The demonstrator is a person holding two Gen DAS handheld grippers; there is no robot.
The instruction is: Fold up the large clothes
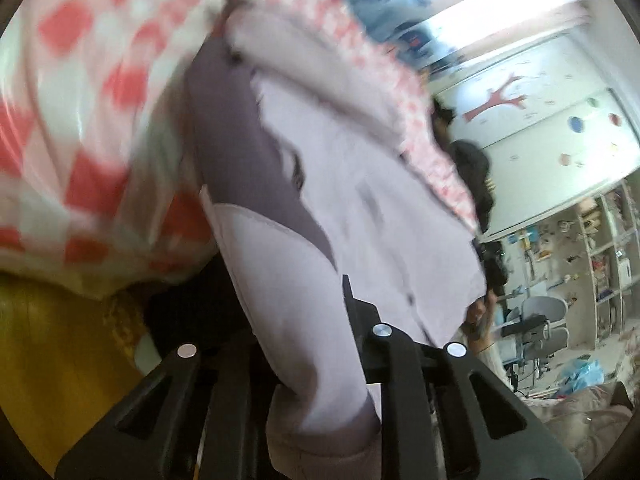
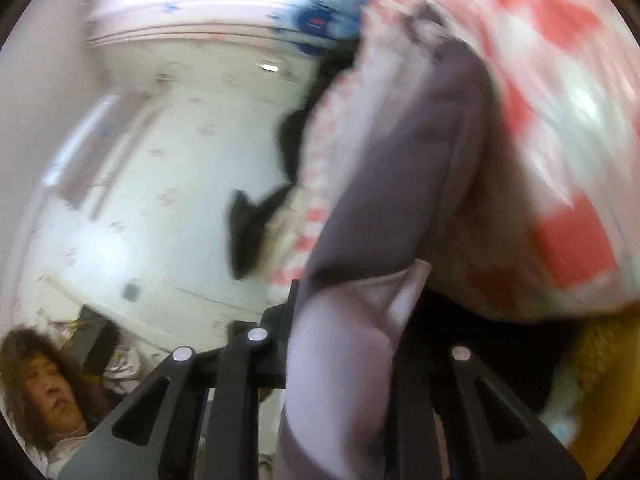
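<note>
With both grippers up, I'm holding the garment (image 1: 360,200) in the air: left gripper (image 1: 316,360) and right gripper (image 2: 344,344) each clamp a lilac edge. No fold visible yet; I judge folding barely started.

we count: grippers 2 – left gripper (image 1: 320,360), right gripper (image 2: 344,360) | lilac garment (image 1: 360,200) 1 | checked cloth (image 1: 92,120) 1 | person (image 2: 44,392) 1

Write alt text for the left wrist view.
The left gripper is shut on a pale lilac garment with a dark purple panel, held up before a red-and-white checked bedcover. Blurred cluttered shelves fill the right.
</note>
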